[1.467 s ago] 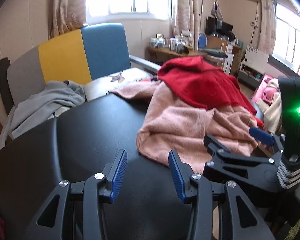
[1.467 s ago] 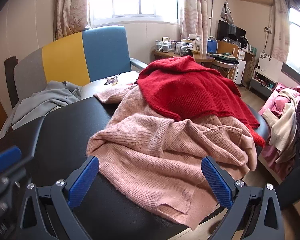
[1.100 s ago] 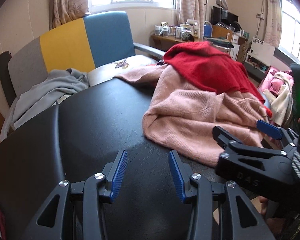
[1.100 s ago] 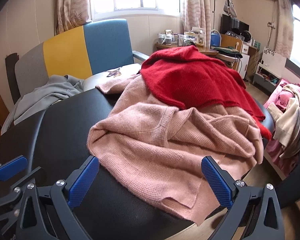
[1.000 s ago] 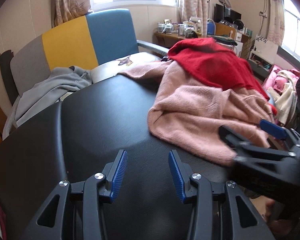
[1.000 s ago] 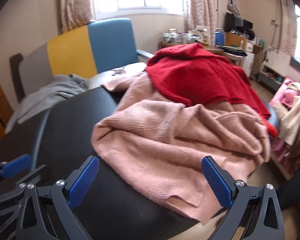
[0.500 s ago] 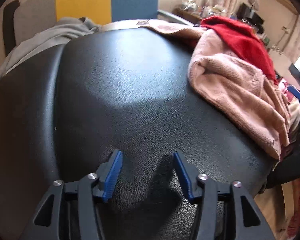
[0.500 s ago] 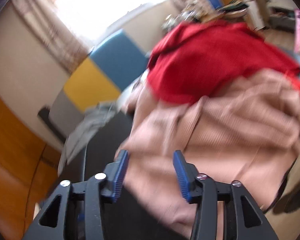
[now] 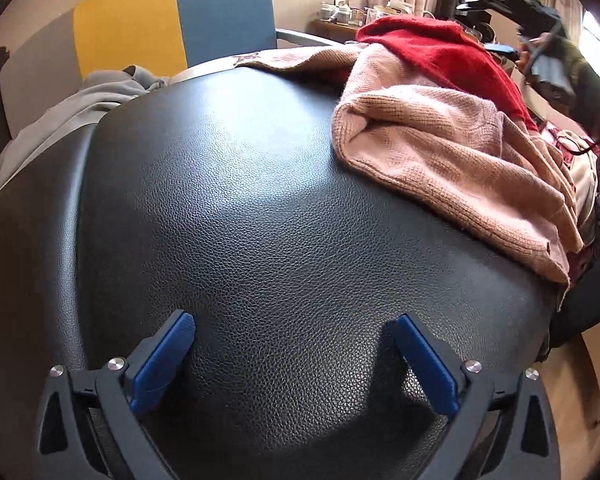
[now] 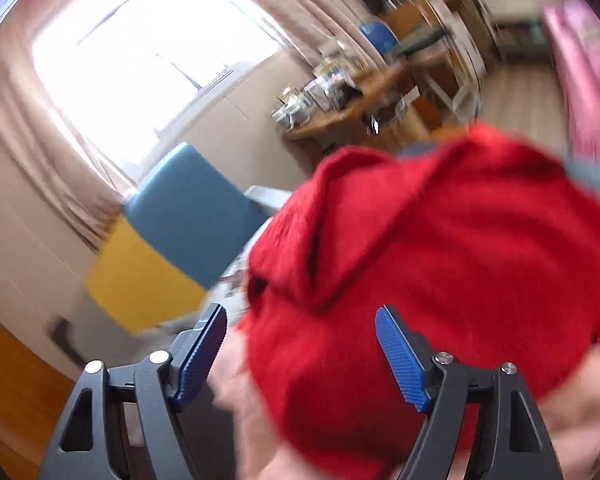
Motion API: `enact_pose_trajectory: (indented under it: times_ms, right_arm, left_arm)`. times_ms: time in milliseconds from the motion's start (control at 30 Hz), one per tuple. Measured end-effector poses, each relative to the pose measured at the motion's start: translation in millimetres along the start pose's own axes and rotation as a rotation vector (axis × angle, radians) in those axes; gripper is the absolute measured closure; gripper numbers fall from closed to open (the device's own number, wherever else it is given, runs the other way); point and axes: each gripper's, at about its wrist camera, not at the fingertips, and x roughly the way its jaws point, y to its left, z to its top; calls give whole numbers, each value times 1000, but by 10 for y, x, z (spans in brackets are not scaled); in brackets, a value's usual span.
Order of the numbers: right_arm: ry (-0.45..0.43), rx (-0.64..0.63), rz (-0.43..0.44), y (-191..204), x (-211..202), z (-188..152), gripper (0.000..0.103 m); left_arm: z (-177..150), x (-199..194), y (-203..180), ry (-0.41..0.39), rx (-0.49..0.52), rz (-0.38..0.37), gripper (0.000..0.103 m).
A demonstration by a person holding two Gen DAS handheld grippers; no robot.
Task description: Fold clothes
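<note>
My left gripper hangs low over the bare black leather top. Its jaws are opening wide and nothing is between them. A crumpled pink sweater lies at the right of that top, with a red sweater heaped on its far part. The right wrist view is blurred by motion. There my right gripper is rolled and sits just above the near edge of the red sweater. Its jaws are opening, and the pads do not press on the cloth.
A grey garment lies over a grey, yellow and blue chair behind the black top. A cluttered wooden desk stands under the window. A person's dark sleeve shows at the right, above more clothes.
The left gripper has sunk toward the black top and its jaws have spread wide. The right gripper swung fast from the pink sweater's front to the red one, rolling and narrowing.
</note>
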Motion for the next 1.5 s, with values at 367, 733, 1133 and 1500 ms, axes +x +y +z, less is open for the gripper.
enact_pose_trajectory:
  times_ms: [367, 733, 1133, 1500]
  right_arm:
    - [160, -150, 27, 210, 1038, 227, 0]
    - [83, -480, -210, 458, 1187, -282, 19]
    - [-1, -486, 31, 823, 456, -142, 95]
    - [71, -790, -121, 1119, -313, -1041, 91]
  left_arm:
    - [69, 76, 38, 10, -26, 36, 0]
    - [-5, 52, -12, 9, -45, 67, 0]
    - [7, 32, 60, 35, -67, 87, 0]
    - [56, -83, 147, 93, -142, 97, 15]
